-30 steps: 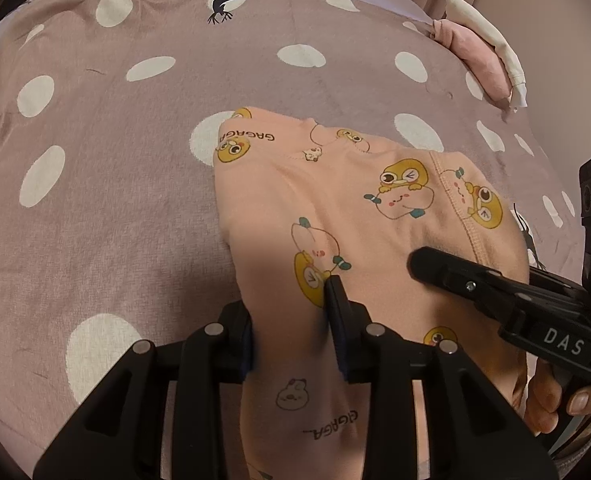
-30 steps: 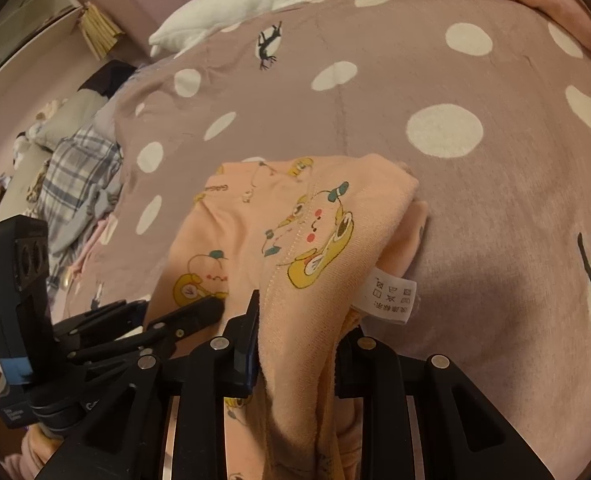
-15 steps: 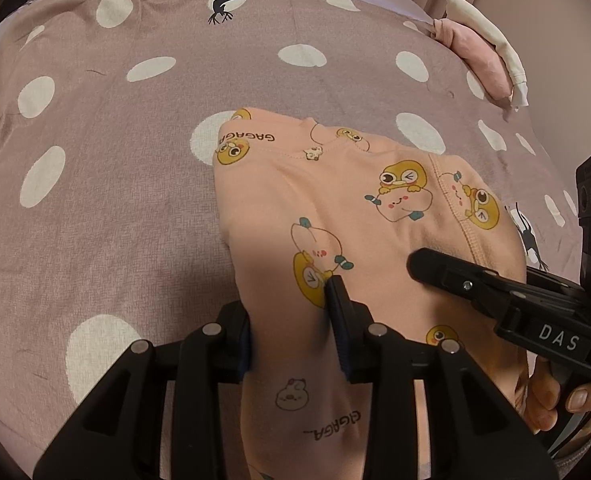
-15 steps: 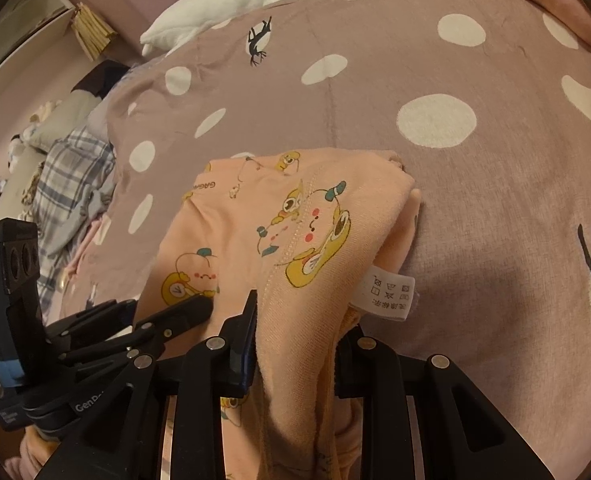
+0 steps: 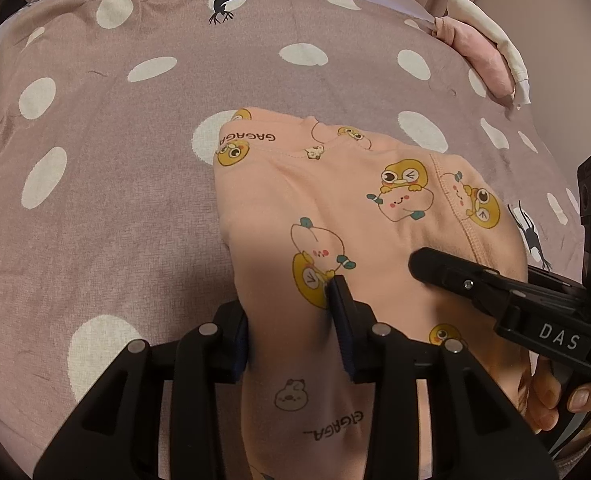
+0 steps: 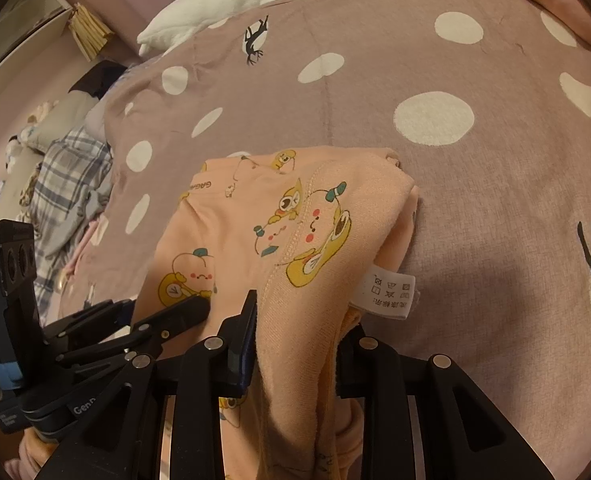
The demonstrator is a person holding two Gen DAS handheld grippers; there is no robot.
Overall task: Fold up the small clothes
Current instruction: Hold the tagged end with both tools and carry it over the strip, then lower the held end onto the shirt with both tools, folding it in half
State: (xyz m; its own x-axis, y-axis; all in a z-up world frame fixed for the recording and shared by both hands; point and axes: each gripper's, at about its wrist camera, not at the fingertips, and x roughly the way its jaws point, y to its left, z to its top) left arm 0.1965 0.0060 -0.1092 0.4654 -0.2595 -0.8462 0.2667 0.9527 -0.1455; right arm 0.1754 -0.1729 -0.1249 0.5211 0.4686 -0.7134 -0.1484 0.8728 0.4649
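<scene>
Left gripper (image 5: 291, 320): we see its jaws opening, peach garment (image 5: 335, 208) between them;
Right gripper (image 6: 295, 336): we see it clamped on the garment's edge;
Bedspread (image 5: 135, 160): under both

Both wrist cams look steeply down, close, sharing peach garment (image 5: 335, 208) on bedspread (image 6: 475, 208).

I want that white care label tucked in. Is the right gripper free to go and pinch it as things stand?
Probably not yet: the right gripper is shut on the peach garment. The care label hangs just beside it, uncovered, but reaching it would mean letting go first.
</scene>
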